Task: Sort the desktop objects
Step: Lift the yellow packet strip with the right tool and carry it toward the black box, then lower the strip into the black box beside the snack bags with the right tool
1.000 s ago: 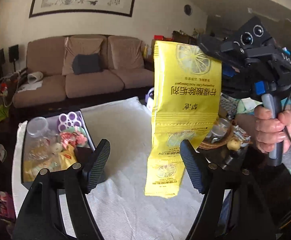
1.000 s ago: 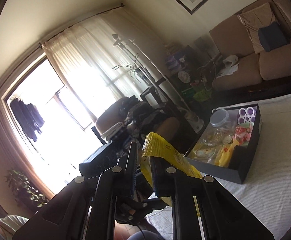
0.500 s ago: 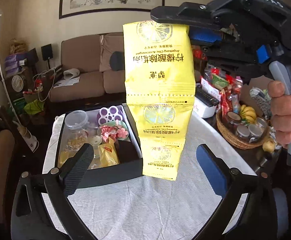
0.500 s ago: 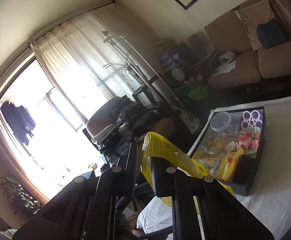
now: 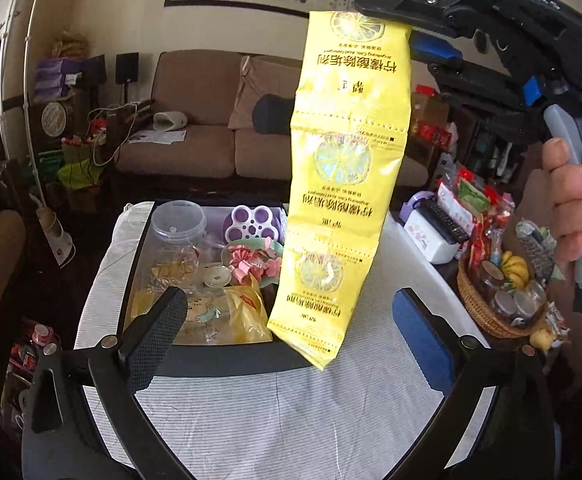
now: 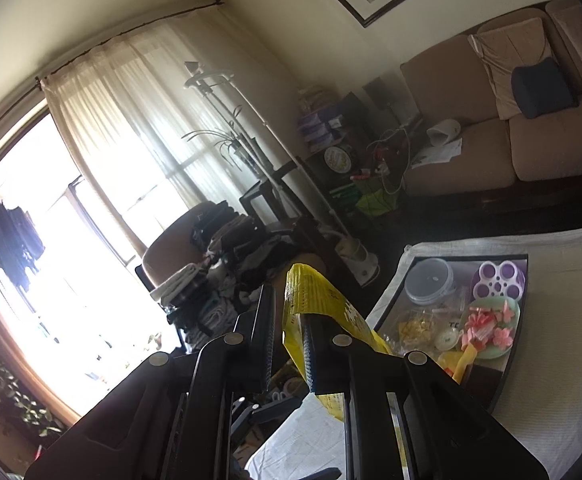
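Striped white cloth covered the tabletop (image 5: 291,420), where a black box (image 5: 227,356) held a clear lidded jar (image 5: 179,224) and crinkly packets. Only the left view showed the whole glossy yellow sachet strip (image 5: 343,184) hanging over the box's near wall from the right gripper (image 6: 287,344), jaws clenched on its top edge; the left gripper (image 5: 291,328) stood released, wide apart
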{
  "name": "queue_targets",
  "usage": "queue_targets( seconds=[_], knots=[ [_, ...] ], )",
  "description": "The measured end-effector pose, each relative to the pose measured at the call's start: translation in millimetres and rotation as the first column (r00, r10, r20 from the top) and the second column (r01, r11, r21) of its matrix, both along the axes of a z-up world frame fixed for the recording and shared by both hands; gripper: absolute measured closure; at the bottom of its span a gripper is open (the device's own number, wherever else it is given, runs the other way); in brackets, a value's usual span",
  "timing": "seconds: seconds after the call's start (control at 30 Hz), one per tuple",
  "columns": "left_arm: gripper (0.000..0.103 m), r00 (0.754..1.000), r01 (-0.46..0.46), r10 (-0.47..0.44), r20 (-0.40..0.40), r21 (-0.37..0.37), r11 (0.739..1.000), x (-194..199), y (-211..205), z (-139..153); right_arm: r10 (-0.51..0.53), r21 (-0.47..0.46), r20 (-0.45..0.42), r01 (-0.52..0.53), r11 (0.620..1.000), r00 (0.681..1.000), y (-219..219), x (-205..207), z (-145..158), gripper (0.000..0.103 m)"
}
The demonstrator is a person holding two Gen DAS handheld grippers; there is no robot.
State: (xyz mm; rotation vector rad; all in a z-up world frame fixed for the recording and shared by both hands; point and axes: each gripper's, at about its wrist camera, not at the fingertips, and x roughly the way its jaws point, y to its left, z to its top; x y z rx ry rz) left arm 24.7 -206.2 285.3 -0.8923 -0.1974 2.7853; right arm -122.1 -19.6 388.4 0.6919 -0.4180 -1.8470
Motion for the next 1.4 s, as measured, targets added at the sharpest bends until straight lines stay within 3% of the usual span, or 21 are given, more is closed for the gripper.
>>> queue_targets(
  seconds=[0.13, 0.27, 0.43, 0.53, 0.67, 0.83, 0.97, 1.07, 1.4],
  knots=[
    [0.000, 0.995, -0.099, 0.098, 0.017, 0.053, 0.994, -4.1, -41.8, -9.4, -0.090, 0.052, -0.078, 0.095, 0.994, 0.993, -10.5, -9.8, 4.4, 0.091],
    [0.000, 0.971, -0.237, 0.232, 0.059, 0.123, 0.964, -0.6, -94.0, -30.7, -0.165, 0.109, -0.163, 0.184, 0.977, 0.973, -23.2, -13.2, -9.1, 0.091],
    [0.000, 0.953, -0.294, 0.287, 0.092, 0.068, 0.953, -3.4, -116.7, -53.1, -0.184, 0.236, -0.259, 0.247, 0.940, 0.948, -54.5, -10.7, -46.9, 0.091],
    [0.000, 0.959, -0.273, 0.264, 0.104, 0.078, 0.959, -6.4, -115.5, -62.4, -0.176, 0.305, -0.243, 0.248, 0.920, 0.954, -83.2, -12.4, -84.2, 0.091],
    [0.000, 0.958, -0.276, 0.269, 0.104, 0.068, 0.959, -8.9, -117.1, -68.7, -0.133, 0.342, -0.185, 0.191, 0.920, 0.974, -122.8, -11.9, -134.6, 0.091],
    [0.000, 0.928, -0.366, 0.352, 0.120, 0.126, 0.922, -9.7, -153.7, -80.0, -0.108, 0.370, -0.141, 0.154, 0.916, 0.984, -157.1, -17.1, -169.3, 0.091],
    [0.000, 0.917, -0.393, 0.373, 0.139, 0.168, 0.904, -10.8, -170.9, -88.8, -0.177, 0.303, -0.119, 0.205, 0.931, 0.977, -156.4, -37.7, -169.4, 0.091],
    [0.000, 0.918, -0.392, 0.372, 0.141, 0.165, 0.905, -15.0, -172.6, -90.4, -0.236, 0.247, -0.138, 0.264, 0.932, 0.962, -140.8, -52.2, -146.9, 0.091],
    [0.000, 0.961, -0.262, 0.253, 0.111, 0.076, 0.962, -55.4, -118.4, -88.5, -0.381, 0.171, -0.281, 0.436, 0.883, 0.881, -65.8, -79.4, -69.4, 0.091]
  ],
)
